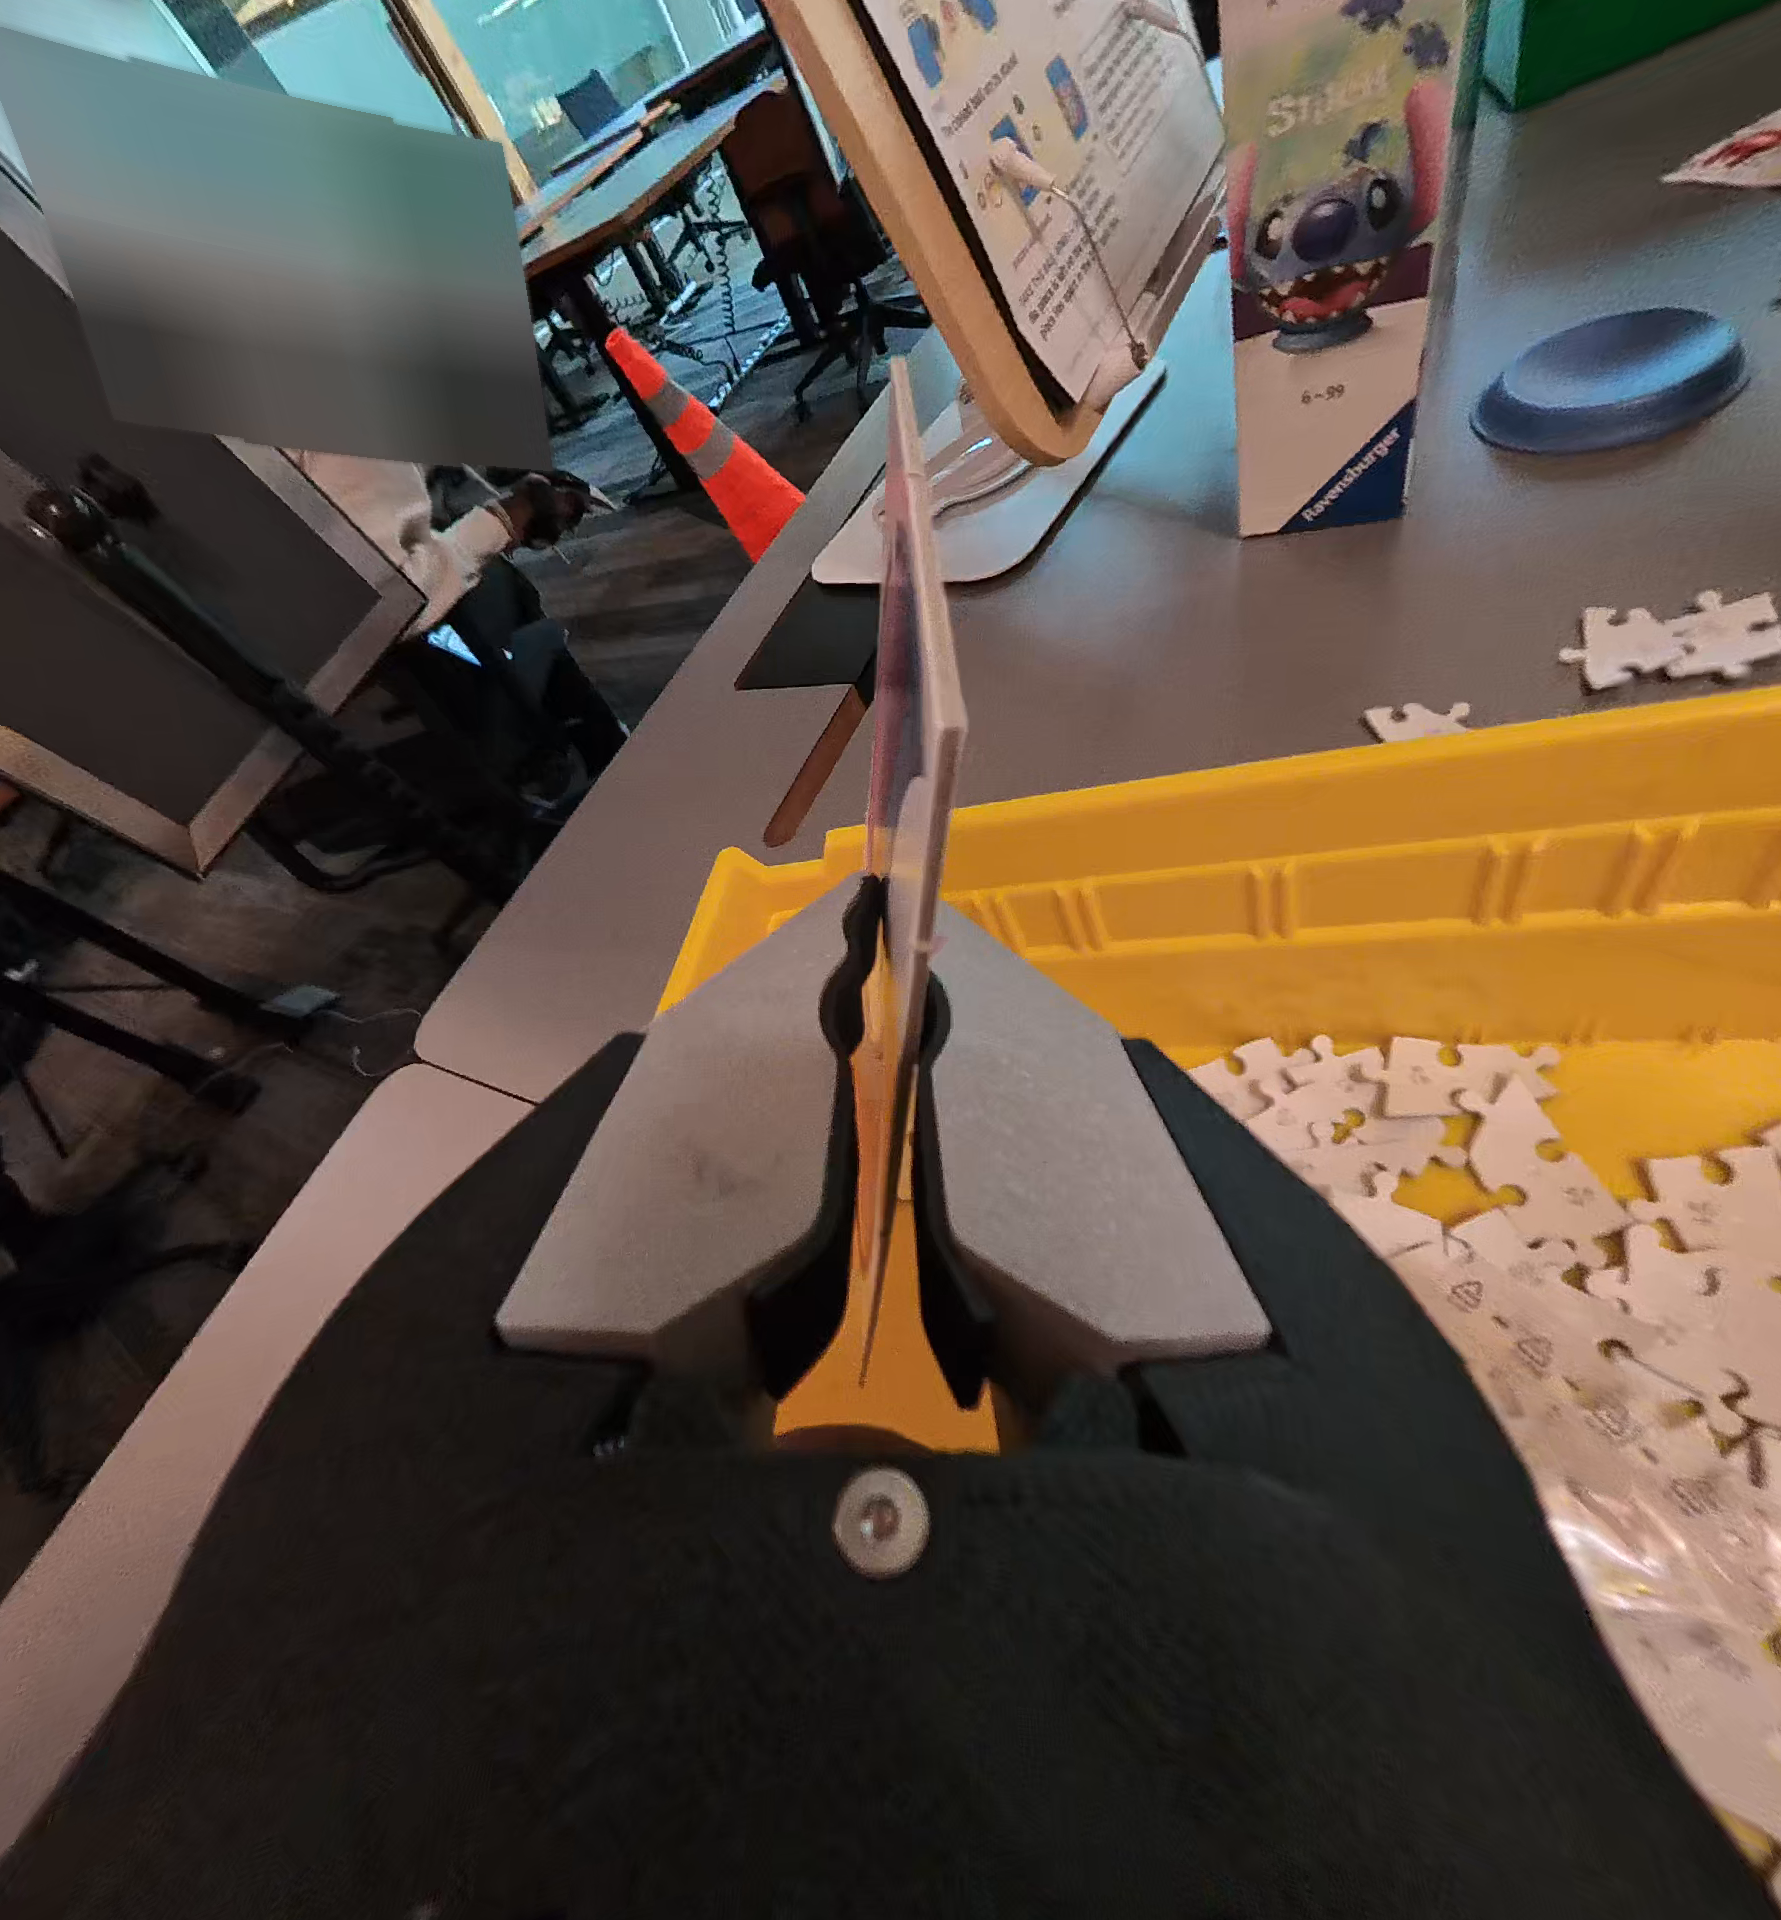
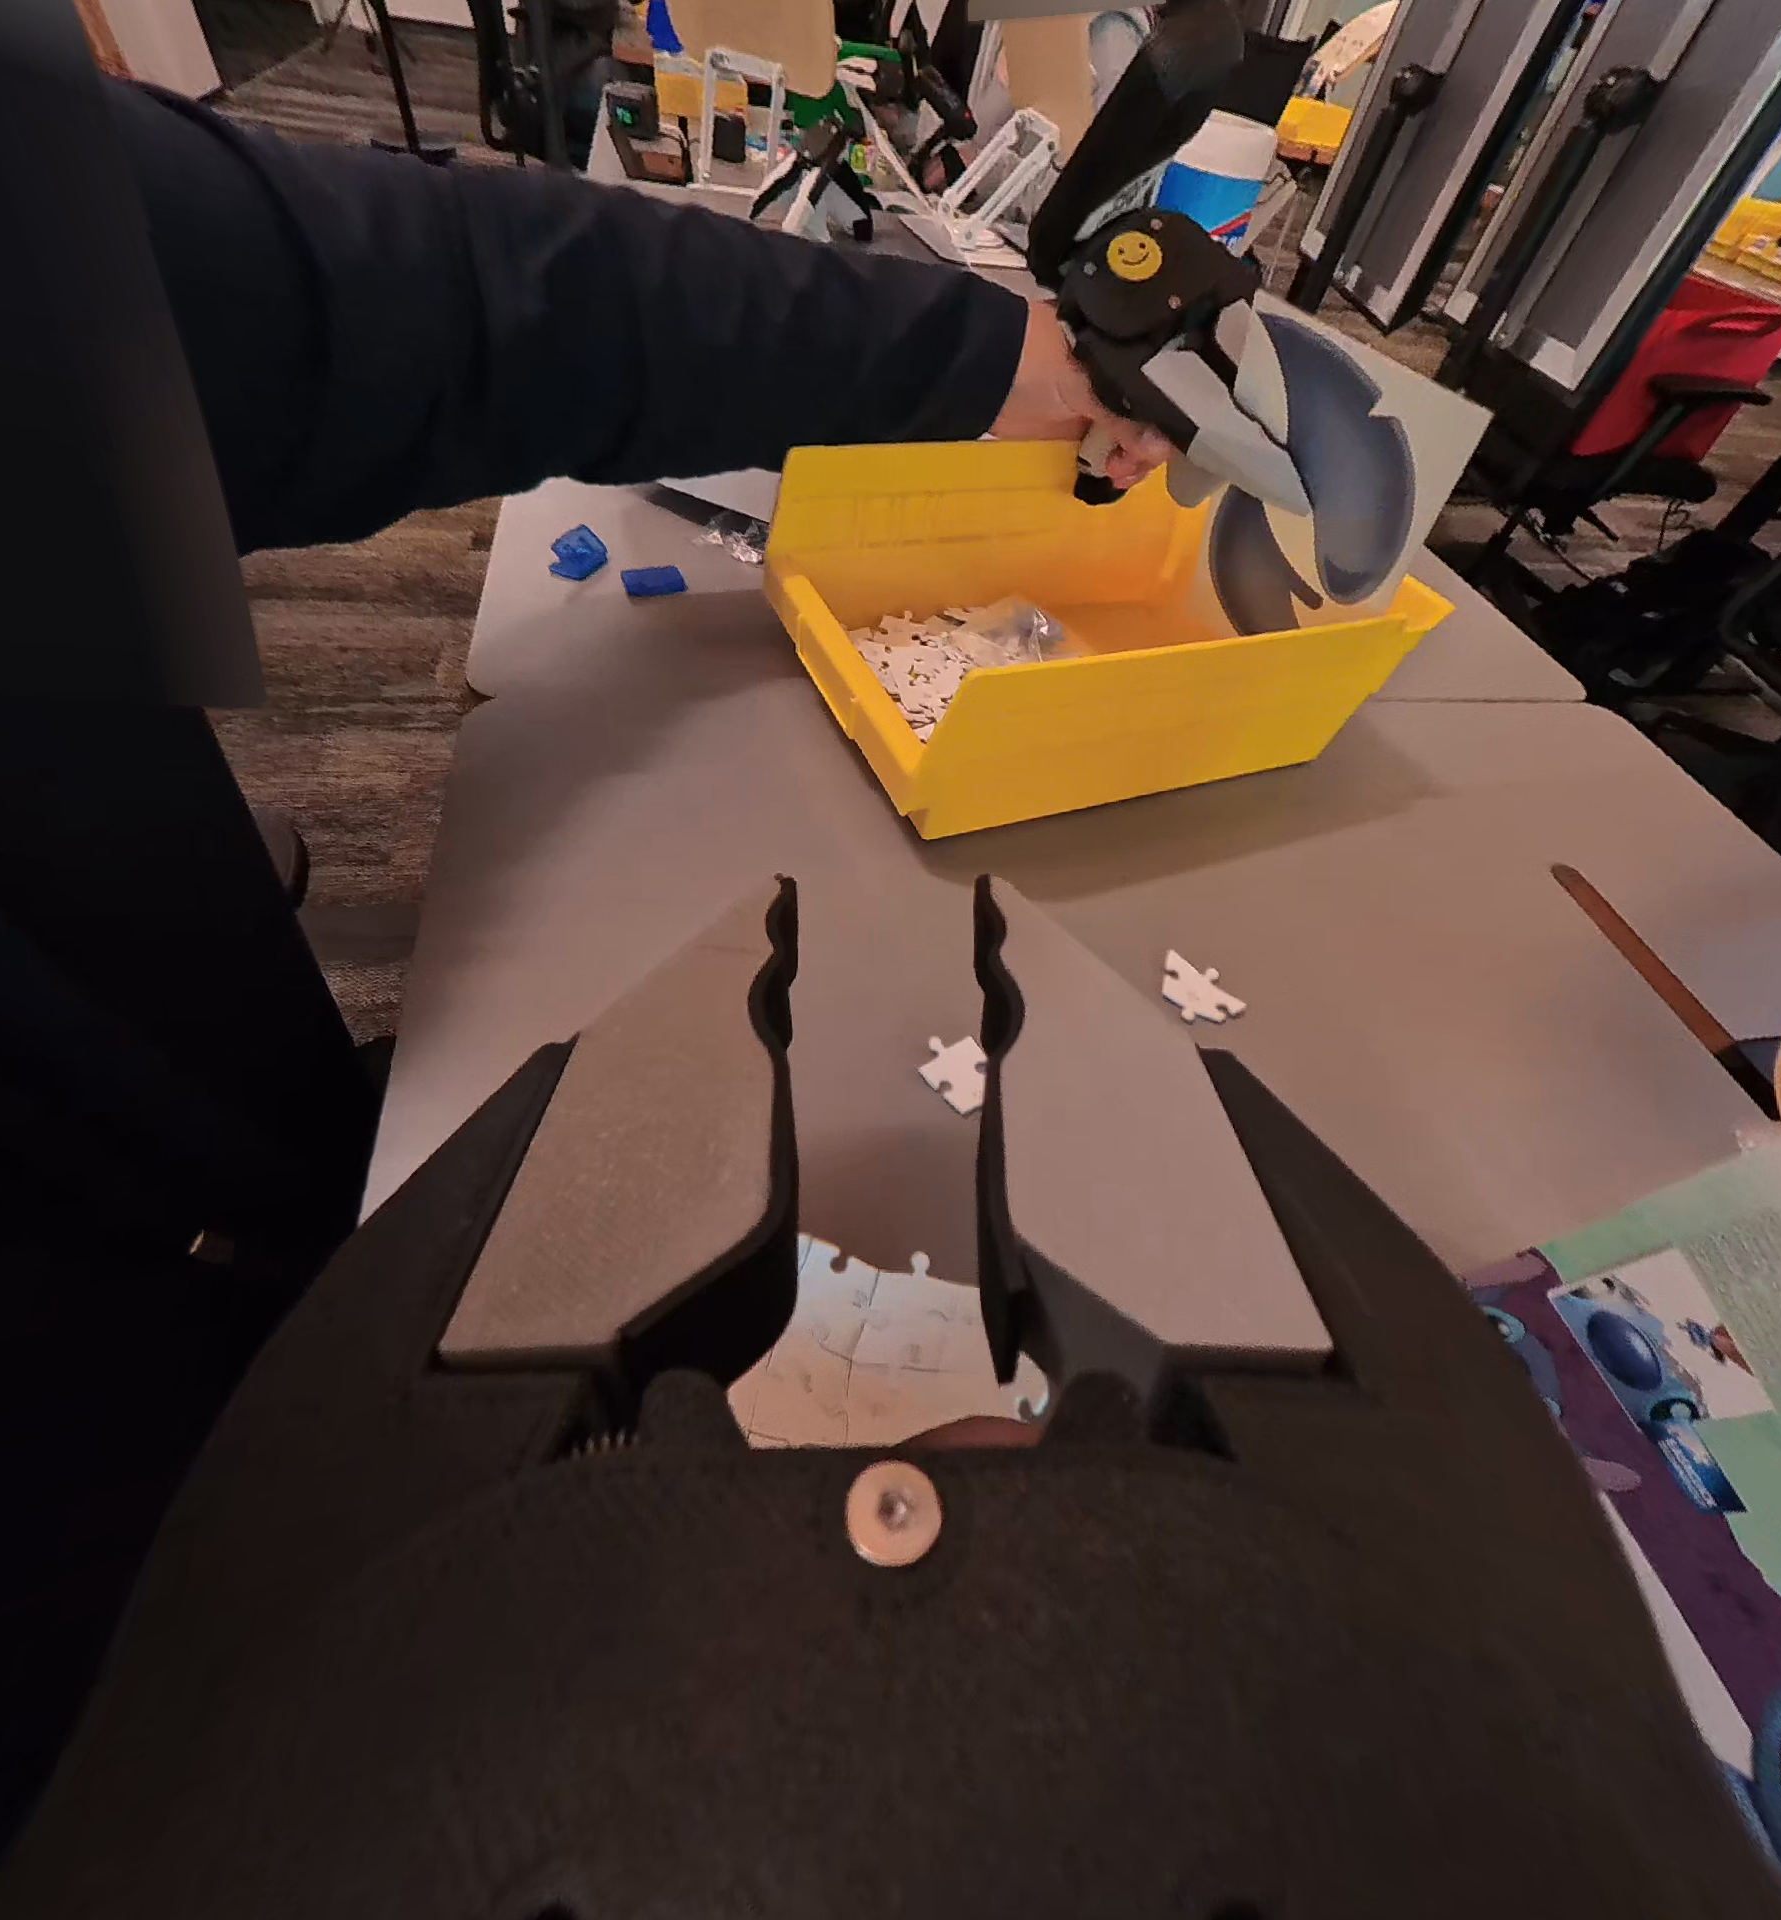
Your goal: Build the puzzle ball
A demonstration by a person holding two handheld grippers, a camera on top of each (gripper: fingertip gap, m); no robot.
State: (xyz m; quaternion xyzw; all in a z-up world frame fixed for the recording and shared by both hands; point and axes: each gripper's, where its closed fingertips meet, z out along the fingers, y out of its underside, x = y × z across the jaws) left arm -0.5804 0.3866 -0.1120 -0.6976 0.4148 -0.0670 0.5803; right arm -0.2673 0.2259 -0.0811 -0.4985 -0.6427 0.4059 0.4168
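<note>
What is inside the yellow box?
The yellow box holds a pile of white puzzle pieces and a crinkly clear bag. The left tool holds a card that dips in, hiding that corner.

Bare table [image 2: 1385, 987] lies open at twelve o'clock of the right gripper [image 2: 881, 914]; the yellow bin [image 2: 1125, 727] blocks beyond.

Lab/office: desks [image 1: 647, 197], tripods [image 2: 1000, 166].

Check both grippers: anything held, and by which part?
Left gripper is shut on the flat printed card, gripped at its edge. Right gripper is open, holding nothing.
</note>
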